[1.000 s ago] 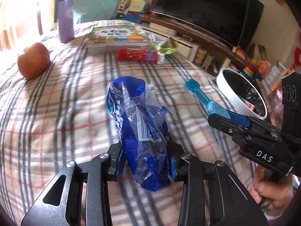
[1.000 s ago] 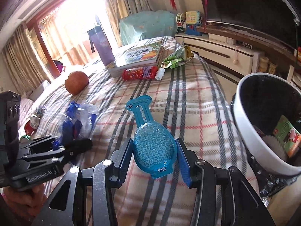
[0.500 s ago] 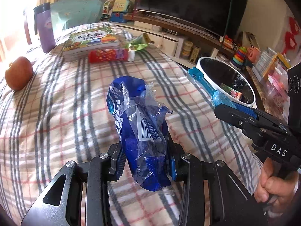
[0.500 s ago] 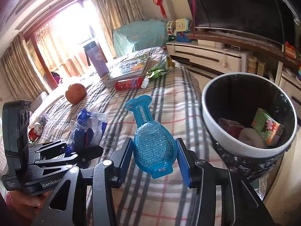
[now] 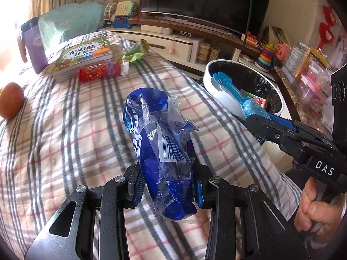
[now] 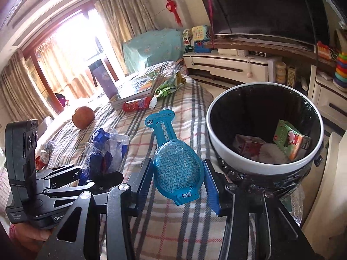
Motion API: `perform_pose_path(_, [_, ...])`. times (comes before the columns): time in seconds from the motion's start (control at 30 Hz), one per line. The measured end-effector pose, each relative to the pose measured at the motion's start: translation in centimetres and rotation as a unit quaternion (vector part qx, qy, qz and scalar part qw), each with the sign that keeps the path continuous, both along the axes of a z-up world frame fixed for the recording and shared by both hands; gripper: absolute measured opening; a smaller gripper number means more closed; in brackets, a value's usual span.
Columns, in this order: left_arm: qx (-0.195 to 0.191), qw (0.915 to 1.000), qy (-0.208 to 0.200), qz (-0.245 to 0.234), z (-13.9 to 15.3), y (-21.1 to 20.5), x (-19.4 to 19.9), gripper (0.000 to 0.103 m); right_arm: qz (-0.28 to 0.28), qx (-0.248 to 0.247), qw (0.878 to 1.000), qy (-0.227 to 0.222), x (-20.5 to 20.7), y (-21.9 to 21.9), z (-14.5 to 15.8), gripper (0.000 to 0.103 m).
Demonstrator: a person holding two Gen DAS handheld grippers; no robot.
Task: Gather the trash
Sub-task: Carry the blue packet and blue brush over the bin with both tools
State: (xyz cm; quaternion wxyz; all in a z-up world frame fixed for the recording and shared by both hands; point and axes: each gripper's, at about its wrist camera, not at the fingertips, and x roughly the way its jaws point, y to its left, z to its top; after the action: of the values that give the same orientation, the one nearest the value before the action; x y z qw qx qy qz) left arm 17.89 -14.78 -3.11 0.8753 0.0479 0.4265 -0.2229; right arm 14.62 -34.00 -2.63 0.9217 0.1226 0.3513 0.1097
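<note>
Plaid bed (image 6: 173, 227) below. Bin (image 6: 219, 143) right of both; right gripper (image 6: 179, 181), nearer, holds teal pack (image 6: 173, 164); left gripper (image 5: 167, 184) holds blue wrapper (image 5: 160, 151).

A home, a living room. Big soft seat under a checked blanket (image 5: 65, 117). Black TV (image 5: 206, 0) on a long low shelf at 12 o'clock. Toys (image 5: 265, 54) at 2 o'clock. Window with curtains (image 6: 121, 17) at 10 o'clock. Red hanging charms (image 6: 168, 2) on the wall.

Left gripper (image 5: 167, 191): black, silver screws, blue pads. Right gripper (image 6: 179, 187): same, "DAS" marking; sleeve possibly pink.
</note>
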Motion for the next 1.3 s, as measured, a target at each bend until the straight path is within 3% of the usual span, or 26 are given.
perform_pose_path(1.3, [0.006,0.9975,-0.019,-0.068,2.4,-6.7,-0.6,0.035,-0.060,0.015,0.998,-0.016,-2.2,-6.0,1.0,0.047])
